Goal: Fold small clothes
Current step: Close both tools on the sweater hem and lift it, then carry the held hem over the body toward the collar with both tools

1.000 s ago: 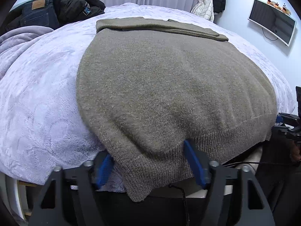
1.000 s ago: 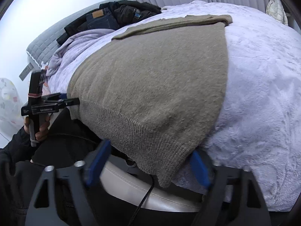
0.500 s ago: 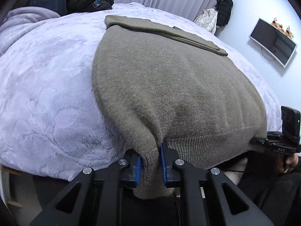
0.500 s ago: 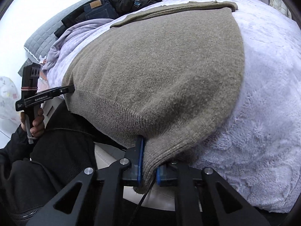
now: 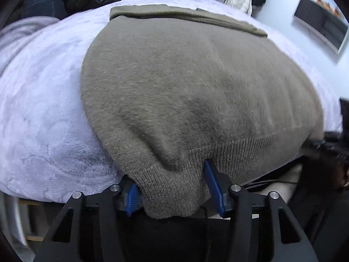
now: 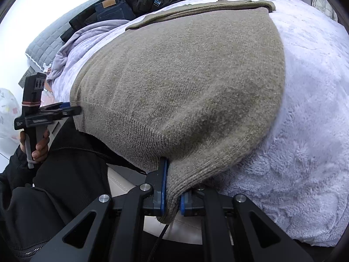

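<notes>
An olive-grey knit sweater (image 5: 192, 83) lies flat on the bed, sleeves folded across its far end, ribbed hem hanging over the near edge. It also fills the right wrist view (image 6: 185, 87). My left gripper (image 5: 174, 190) is open, its blue pads either side of the hem's left corner, which hangs between them. My right gripper (image 6: 172, 194) is shut on the hem's right corner. The left gripper also shows in the right wrist view (image 6: 65, 111), at the far corner of the hem.
The bed has a fluffy lilac blanket (image 5: 39, 113). Jeans and a dark jacket (image 5: 65, 0) are piled at the far left by the headboard. A wall screen (image 5: 320, 21) hangs at the right. The person's dark clothing (image 6: 54, 174) is below the bed edge.
My left gripper was open, shut on the hem's left corner half a second ago, and has now opened again. My right gripper closed on the right corner and still holds it.
</notes>
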A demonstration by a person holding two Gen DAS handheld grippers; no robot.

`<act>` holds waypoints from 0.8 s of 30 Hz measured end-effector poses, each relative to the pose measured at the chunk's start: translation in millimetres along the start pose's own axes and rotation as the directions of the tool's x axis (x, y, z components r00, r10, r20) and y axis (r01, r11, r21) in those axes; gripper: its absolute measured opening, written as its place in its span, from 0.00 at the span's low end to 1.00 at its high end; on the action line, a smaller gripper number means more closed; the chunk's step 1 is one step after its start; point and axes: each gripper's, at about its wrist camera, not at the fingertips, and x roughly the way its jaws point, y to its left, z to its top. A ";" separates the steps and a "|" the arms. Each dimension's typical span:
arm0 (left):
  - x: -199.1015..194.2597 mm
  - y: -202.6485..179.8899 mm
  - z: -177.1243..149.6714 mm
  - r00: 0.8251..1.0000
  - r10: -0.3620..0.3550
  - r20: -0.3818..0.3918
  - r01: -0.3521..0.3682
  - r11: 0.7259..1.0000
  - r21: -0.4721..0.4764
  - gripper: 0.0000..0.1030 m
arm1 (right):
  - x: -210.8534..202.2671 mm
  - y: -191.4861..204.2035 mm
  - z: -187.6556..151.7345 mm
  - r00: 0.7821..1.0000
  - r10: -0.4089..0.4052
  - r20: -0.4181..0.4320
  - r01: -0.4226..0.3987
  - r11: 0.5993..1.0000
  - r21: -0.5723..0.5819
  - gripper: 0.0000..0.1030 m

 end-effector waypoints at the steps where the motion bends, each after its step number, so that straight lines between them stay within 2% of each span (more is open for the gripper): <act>1: -3.2 -3.3 -1.1 1.000 -0.002 0.012 0.002 1.000 0.020 0.24 | 0.1 0.5 0.2 1.000 -0.001 -0.001 0.001 1.000 -0.001 0.10; 2: -6.2 -4.5 -2.1 1.000 -0.011 0.018 0.011 1.000 0.025 0.13 | -0.3 0.7 0.1 1.000 0.001 0.000 -0.001 1.000 -0.003 0.10; 6: -22.1 -6.1 -8.9 0.996 -0.026 0.087 0.023 0.999 0.034 0.11 | -5.5 7.3 -1.0 1.000 0.004 0.026 -0.003 1.000 -0.031 0.07; 9: -37.0 -5.3 -12.1 0.985 -0.037 0.168 0.028 0.998 0.055 0.11 | -18.2 15.0 -1.6 0.996 0.030 0.083 -0.026 0.998 -0.052 0.07; 13: -55.3 -5.0 -13.2 0.971 -0.058 0.233 0.040 0.996 0.078 0.11 | -37.8 19.4 0.6 0.988 0.081 0.129 -0.074 0.995 -0.061 0.06; 16: -72.3 4.6 -9.5 0.955 -0.131 0.268 0.117 0.991 0.068 0.11 | -55.2 20.4 4.4 0.979 0.116 0.168 -0.107 0.992 -0.062 0.06; 20: -92.4 20.3 -6.4 0.918 -0.183 0.352 0.194 0.981 0.003 0.11 | -78.2 19.7 9.5 0.953 0.189 0.235 -0.179 0.982 -0.064 0.06; 22: -91.5 19.6 -1.7 0.916 -0.179 0.359 0.196 0.980 -0.013 0.11 | -86.1 19.1 11.3 0.947 0.195 0.256 -0.184 0.981 -0.066 0.06; 24: -90.6 15.1 2.2 0.925 -0.156 0.345 0.168 0.986 -0.005 0.11 | -88.9 18.4 11.2 0.946 0.188 0.264 -0.177 0.982 -0.064 0.06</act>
